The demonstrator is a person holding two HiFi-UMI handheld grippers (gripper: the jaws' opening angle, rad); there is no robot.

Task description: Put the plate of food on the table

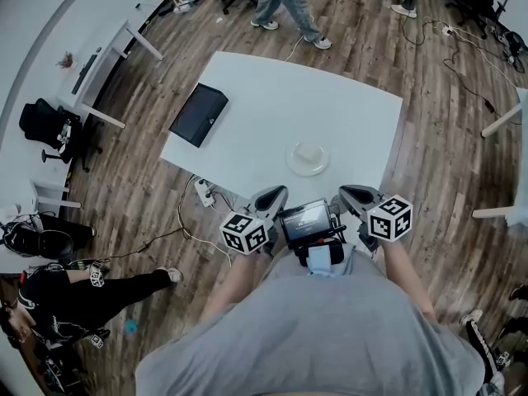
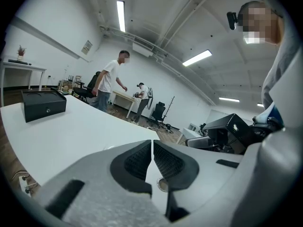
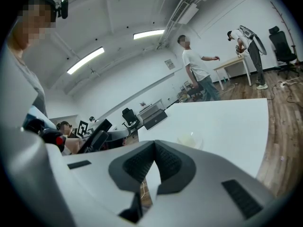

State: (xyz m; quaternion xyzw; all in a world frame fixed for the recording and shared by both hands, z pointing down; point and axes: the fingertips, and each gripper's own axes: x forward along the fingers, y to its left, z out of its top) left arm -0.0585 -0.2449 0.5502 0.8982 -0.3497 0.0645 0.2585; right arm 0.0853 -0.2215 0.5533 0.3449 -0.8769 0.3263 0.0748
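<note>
The left tongs and the right tongs are both closed tight, with nothing in them. The plate sits on the white table just ahead of them, a bit closer to the right tongs, with pale food in its middle. It looks hard, smooth and easy to break. A pinch on the rim seems best, with the plate kept flat.

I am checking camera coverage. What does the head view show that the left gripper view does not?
Only the head view: the plate of food plainly on the white table, and the left gripper with its marker cube. Only the left gripper view: ceiling lights and that gripper's pads meeting, nothing between. Both: table, black box.
</note>
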